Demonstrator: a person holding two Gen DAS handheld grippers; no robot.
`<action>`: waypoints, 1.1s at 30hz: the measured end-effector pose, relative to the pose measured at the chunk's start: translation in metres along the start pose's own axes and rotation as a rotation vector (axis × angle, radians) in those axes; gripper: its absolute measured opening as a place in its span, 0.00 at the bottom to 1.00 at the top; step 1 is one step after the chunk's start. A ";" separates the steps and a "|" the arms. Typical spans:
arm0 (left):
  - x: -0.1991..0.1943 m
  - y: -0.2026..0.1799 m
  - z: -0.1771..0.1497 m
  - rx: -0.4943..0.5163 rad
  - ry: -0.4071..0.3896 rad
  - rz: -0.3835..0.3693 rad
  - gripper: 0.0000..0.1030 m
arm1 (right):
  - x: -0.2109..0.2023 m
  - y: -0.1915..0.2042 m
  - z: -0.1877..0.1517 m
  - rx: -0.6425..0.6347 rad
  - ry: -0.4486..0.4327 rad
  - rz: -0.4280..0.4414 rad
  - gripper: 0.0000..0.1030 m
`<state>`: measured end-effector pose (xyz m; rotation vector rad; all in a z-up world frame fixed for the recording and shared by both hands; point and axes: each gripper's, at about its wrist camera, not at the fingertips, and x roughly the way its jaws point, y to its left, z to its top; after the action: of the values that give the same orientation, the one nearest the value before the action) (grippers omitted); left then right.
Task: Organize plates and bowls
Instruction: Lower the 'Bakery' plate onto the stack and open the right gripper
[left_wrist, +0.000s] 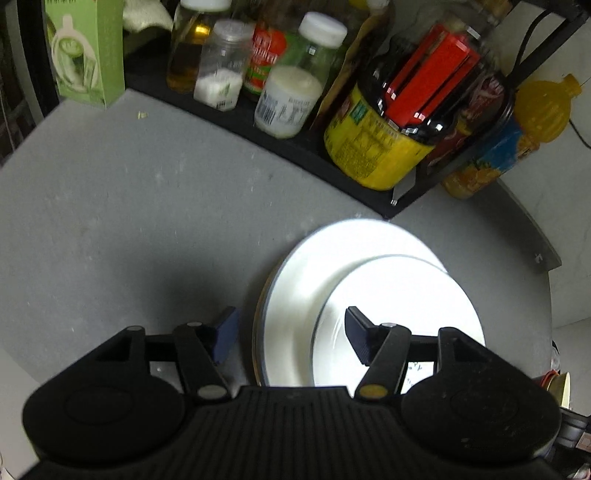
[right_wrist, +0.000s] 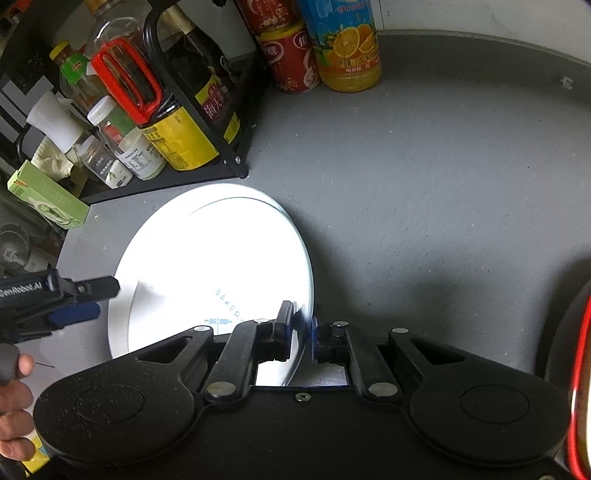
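Two white plates are stacked on the grey table. The large plate lies underneath, and the smaller plate sits on it, shifted to the near right. My left gripper is open just above them, one blue pad left of the stack's rim and the other over the smaller plate. In the right wrist view my right gripper is shut on the right rim of the smaller plate, which has blue print. Glare hides its border with the large plate. The left gripper shows at that stack's left edge.
A black rack holding bottles and jars stands right behind the plates. A green box is at the far left. An orange juice bottle and red cans stand behind. A person's hand holds the left gripper.
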<state>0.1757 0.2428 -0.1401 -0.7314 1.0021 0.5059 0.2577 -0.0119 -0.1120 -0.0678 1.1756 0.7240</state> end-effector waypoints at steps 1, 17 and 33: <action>0.003 0.000 -0.002 -0.003 0.001 0.005 0.60 | 0.001 0.000 0.000 0.000 0.003 0.001 0.10; 0.020 0.014 -0.010 -0.050 0.022 -0.016 0.35 | 0.013 0.013 0.001 -0.047 0.032 -0.046 0.19; 0.014 0.007 -0.005 0.003 0.027 0.019 0.37 | 0.013 0.013 0.000 -0.022 0.027 -0.056 0.28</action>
<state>0.1746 0.2447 -0.1558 -0.7279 1.0360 0.5123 0.2525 0.0043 -0.1187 -0.1289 1.1868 0.6882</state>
